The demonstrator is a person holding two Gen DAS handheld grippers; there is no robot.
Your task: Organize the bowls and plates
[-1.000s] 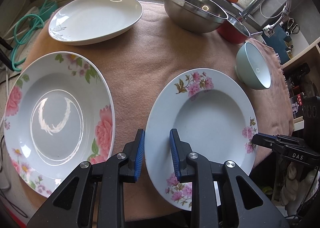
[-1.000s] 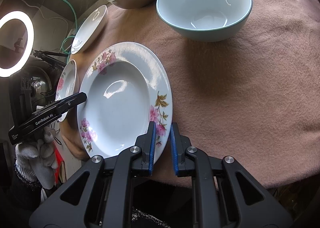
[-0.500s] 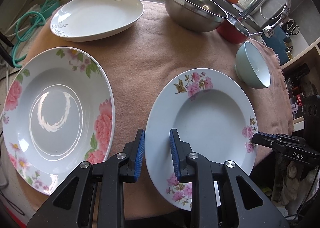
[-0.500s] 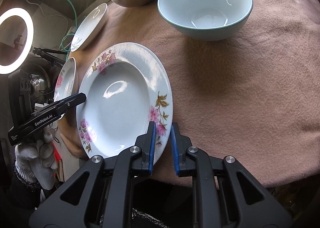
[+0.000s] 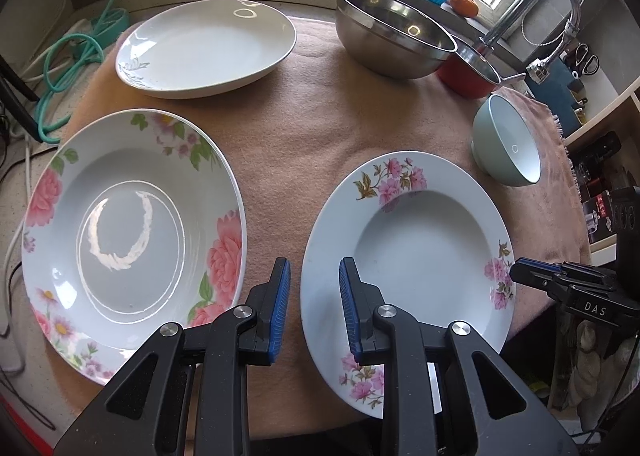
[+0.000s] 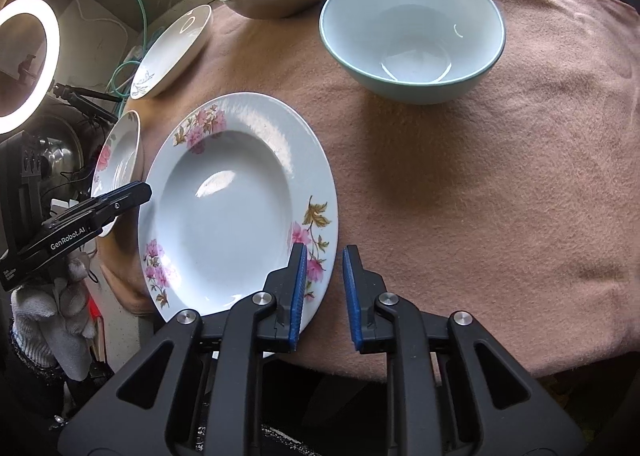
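A pale blue deep plate with small pink flowers point(image 5: 416, 256) lies on the pink cloth; it also shows in the right wrist view point(image 6: 236, 208). My left gripper point(image 5: 314, 304) is open, straddling the plate's left rim. My right gripper point(image 6: 324, 288) is open, straddling its right rim. A plate with large pink roses point(image 5: 128, 236) lies to the left. A plain white plate point(image 5: 208, 46) lies at the back left. A teal bowl point(image 6: 412, 32) stands beyond the small-flowered plate.
A steel mixing bowl point(image 5: 392, 36) and a red pot point(image 5: 468, 74) stand at the back, by a tap point(image 5: 536, 4). Green cables point(image 5: 68, 68) lie off the cloth's left edge. A ring light point(image 6: 24, 64) stands at the left in the right wrist view.
Both grippers have stayed at the flowered plate's rims. The left view has shifted a little, so the rose plate and white plate appear further right.
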